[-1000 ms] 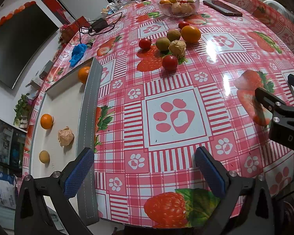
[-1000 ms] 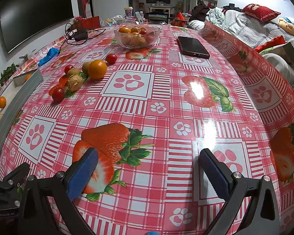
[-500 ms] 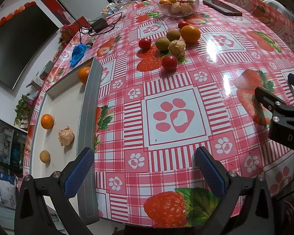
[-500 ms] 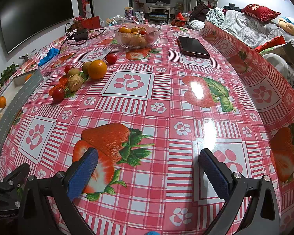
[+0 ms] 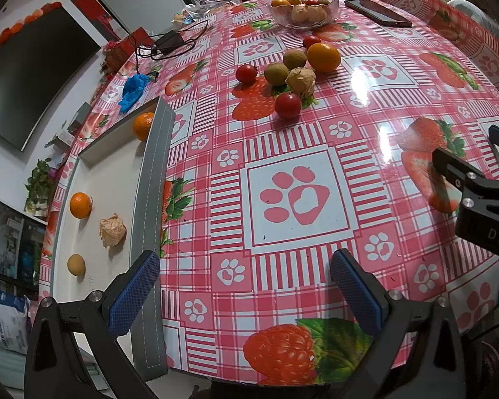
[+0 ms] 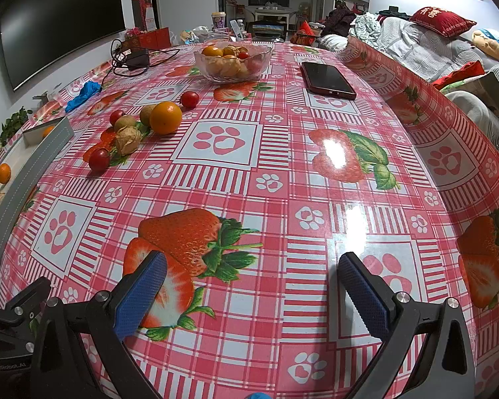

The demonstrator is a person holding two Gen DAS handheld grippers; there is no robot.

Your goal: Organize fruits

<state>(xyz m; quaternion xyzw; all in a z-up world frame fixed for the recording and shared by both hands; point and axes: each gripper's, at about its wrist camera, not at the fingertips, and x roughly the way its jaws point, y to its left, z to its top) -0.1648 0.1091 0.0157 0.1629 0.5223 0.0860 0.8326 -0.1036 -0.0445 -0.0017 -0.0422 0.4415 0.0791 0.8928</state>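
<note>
Counter (image 5: 299, 199): red-and-white check with paw prints and strawberries. Beside the grey-edged white tray (image 5: 153, 179): an orange (image 5: 323, 57), red tomatoes (image 5: 287, 105), a blue cloth (image 5: 133, 88).

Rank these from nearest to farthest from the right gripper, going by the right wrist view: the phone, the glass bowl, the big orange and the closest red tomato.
From the right gripper, both fingers spread and empty:
1. Closest red tomato, ahead on the left.
2. Big orange, farther back on the left, in the loose fruit cluster.
3. Phone, far right of centre.
4. Glass bowl, at the far end, slightly beyond the phone.
</note>
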